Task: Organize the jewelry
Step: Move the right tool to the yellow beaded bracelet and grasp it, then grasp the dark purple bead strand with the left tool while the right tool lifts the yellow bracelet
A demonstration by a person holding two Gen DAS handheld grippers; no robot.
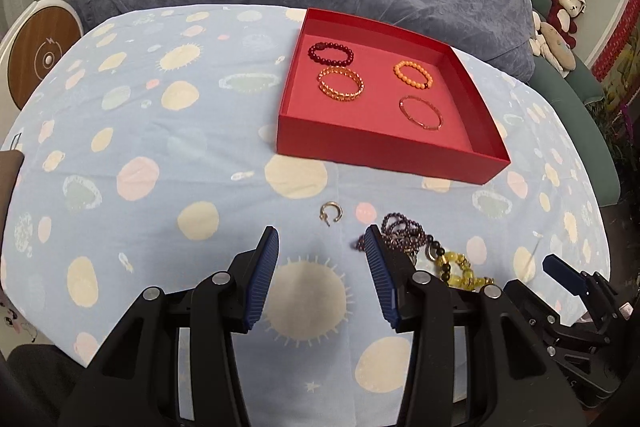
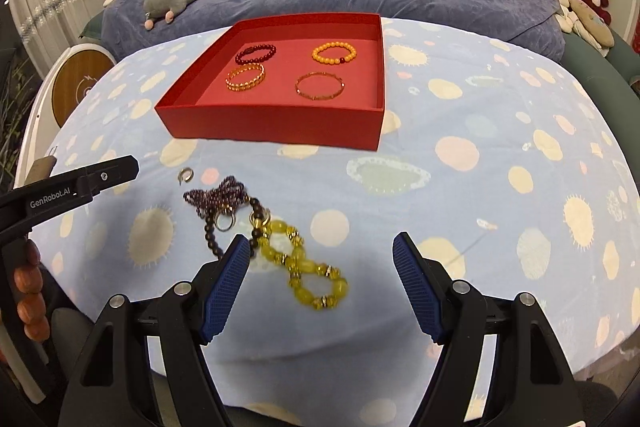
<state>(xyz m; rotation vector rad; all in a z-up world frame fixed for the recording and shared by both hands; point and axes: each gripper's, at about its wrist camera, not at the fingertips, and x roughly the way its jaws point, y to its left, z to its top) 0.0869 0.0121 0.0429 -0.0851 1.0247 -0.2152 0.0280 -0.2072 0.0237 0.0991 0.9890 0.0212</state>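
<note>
Both tools, left (image 1: 322, 243) and right (image 2: 320, 259), spread empty above tangled bead strands (image 2: 256, 219); lifting one risks dragging the others.

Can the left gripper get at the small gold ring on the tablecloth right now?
Probably yes: the left gripper is open, and the small gold ring lies on bare cloth just ahead, apart from the purple beads.

Both tools are held low and level, pointing forward: the left tool (image 1: 322, 241) has its blue-padded fingers spread apart with nothing between them, and the right tool (image 2: 320, 247) gapes wider, likewise gripping nothing.
</note>
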